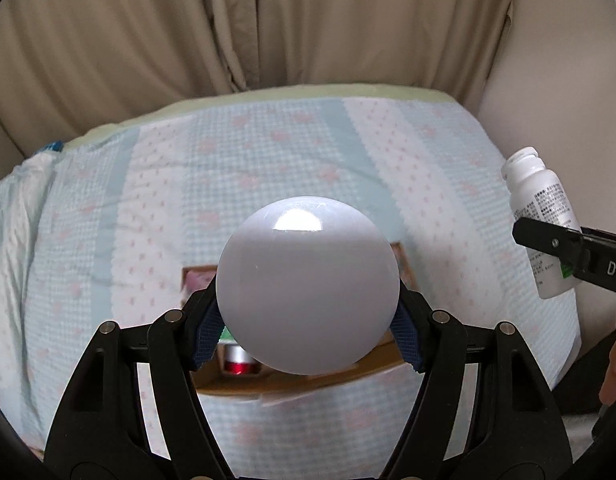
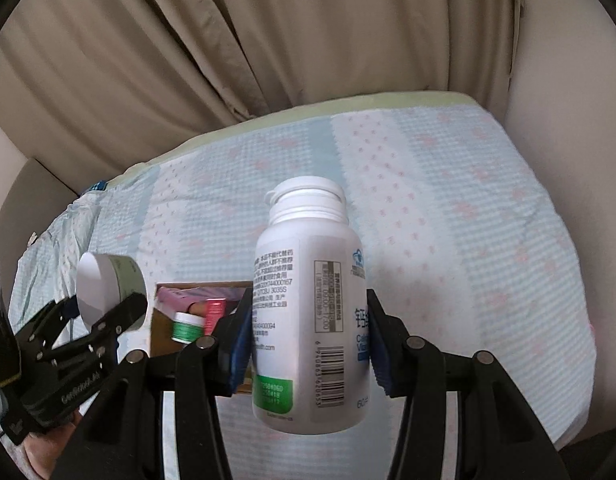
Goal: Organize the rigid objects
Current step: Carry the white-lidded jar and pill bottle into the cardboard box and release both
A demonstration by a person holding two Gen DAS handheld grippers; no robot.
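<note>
The jar (image 1: 308, 286) fills the centre of the left wrist view and hides most of the box (image 1: 267, 384) beneath it; only a tan cardboard rim, a pink corner and a red-and-silver cylinder (image 1: 239, 362) show below the jar. From that camera the jar presents a plain, smooth, round white face with a glare patch; in the right wrist view its side shows a pale green band with print too small to read. The left gripper (image 1: 308, 330) holds the jar between 2 blue-padded fingers, above the box. The right gripper (image 2: 308, 342) is clamped on the bottle (image 2: 308, 304), a white plastic cylinder with a ribbed flip-top cap, held upright over the bed (image 2: 448, 216). The bottle's label carries dense Chinese text, 2 barcodes, a green panel near the base, and partial blue lettering reading "Cal" and "Vita", cut off by the right pad. The digits under the lower barcode are blurred. In the left wrist view the bottle appears at the right edge, gripped by a black arm marked "DA", the rest cut off. The box interior, partly blocked by the left pad, shows a green-and-white tub (image 2: 186, 326), a red item and pink material. The bed cover is a waffle-textured fabric in pale blue and white panels with pink motifs. Beige curtains (image 2: 267, 40) hang in folds behind.
</note>
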